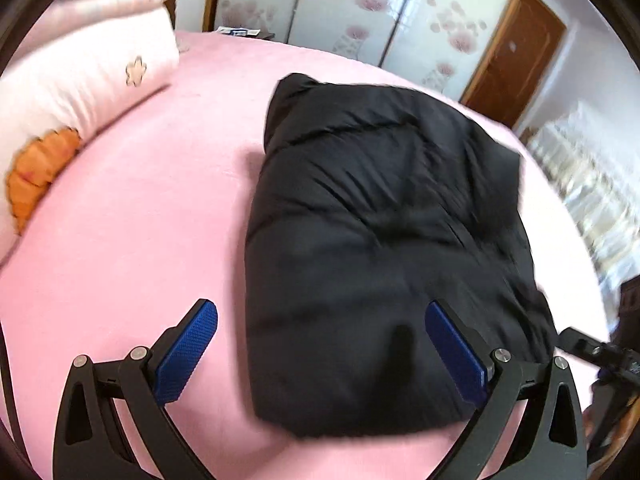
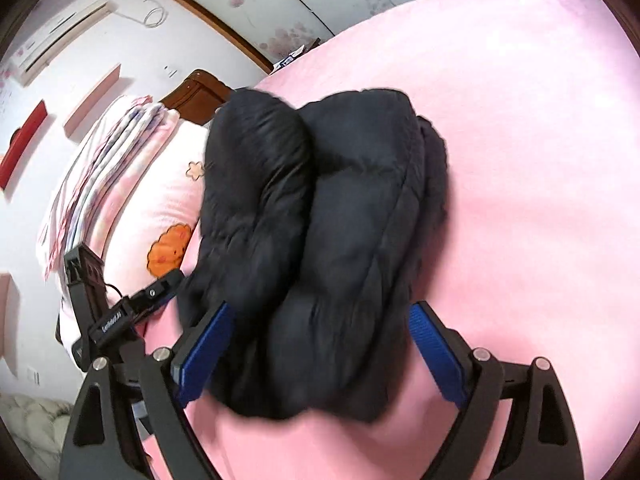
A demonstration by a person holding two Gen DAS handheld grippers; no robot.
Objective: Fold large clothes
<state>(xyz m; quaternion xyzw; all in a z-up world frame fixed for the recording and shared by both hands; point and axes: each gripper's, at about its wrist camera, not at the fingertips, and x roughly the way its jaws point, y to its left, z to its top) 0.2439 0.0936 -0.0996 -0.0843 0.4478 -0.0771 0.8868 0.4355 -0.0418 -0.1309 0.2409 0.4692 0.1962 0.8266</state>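
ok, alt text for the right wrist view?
A black puffer jacket, folded into a thick bundle, lies on a pink bed sheet. The right gripper stands open around its near end. A pink pillow lies left.

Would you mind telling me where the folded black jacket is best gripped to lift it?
Probably the near end of the black jacket, approached from this side of the pink bed: its thick folded layers bunch there between the open right gripper, so one pinch should catch them together.

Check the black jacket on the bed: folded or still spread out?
Folded. The black jacket lies as a compact, thick bundle on the pink bed; the right wrist view shows doubled layers, with no sleeves spread out.
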